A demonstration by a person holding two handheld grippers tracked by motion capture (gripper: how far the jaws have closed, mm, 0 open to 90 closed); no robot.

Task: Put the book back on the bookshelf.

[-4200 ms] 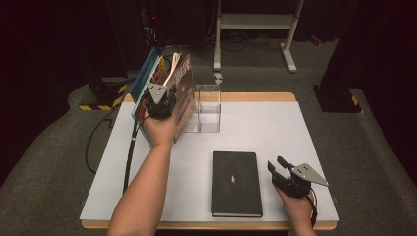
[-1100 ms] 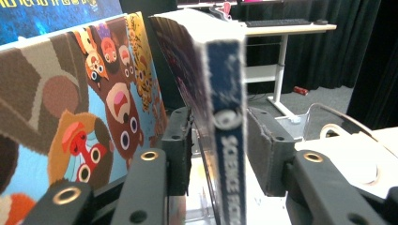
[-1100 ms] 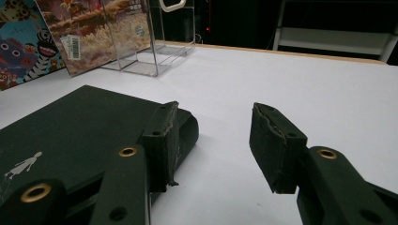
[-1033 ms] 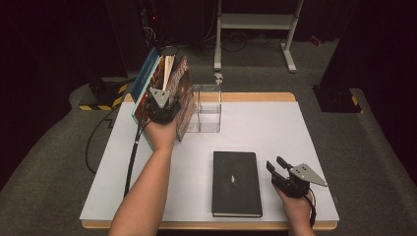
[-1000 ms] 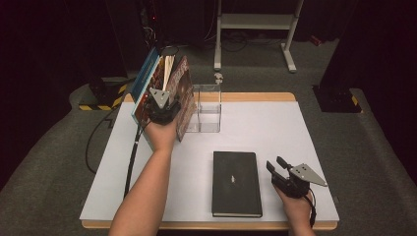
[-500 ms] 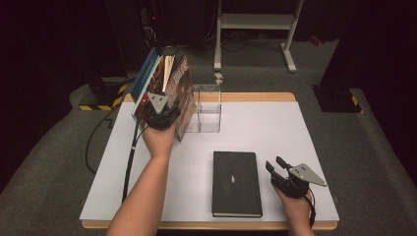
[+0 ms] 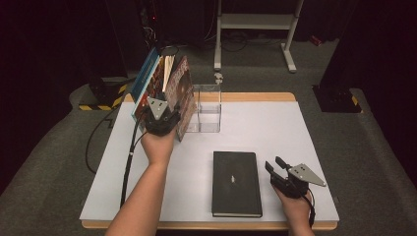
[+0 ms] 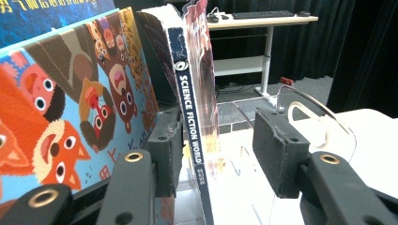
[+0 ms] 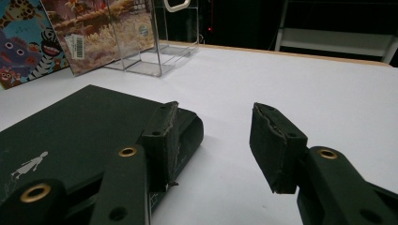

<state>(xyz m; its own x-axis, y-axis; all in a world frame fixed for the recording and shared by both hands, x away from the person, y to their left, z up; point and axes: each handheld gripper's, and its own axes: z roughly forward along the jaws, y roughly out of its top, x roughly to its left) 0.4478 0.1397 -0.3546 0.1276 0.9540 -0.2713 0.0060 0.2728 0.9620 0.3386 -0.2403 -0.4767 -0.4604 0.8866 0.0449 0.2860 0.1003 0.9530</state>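
A: What are the left gripper's [image 8: 213,152] jaws doing?

B: Standing apart, having just been opening; the Science Fiction World book [image 8: 195,112] is rising between them, spine upright, leaning left on the picture books [image 7: 150,83] beside the clear holder [image 7: 206,108].

A: And the right gripper [image 9: 213,140]?

B: Gaping, clamping nothing, resting just right of the black notebook [image 7: 236,182], lying flat on the counter [image 7: 295,128] with its long axis running near to far.

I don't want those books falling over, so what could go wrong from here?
1. The books lean steeply; the left gripper straddles the Science Fiction World spine with one pad off it, so they may tip.
2. The clear holder looks light and could get shoved.
3. The right gripper sits open beside the black book and might nudge it.
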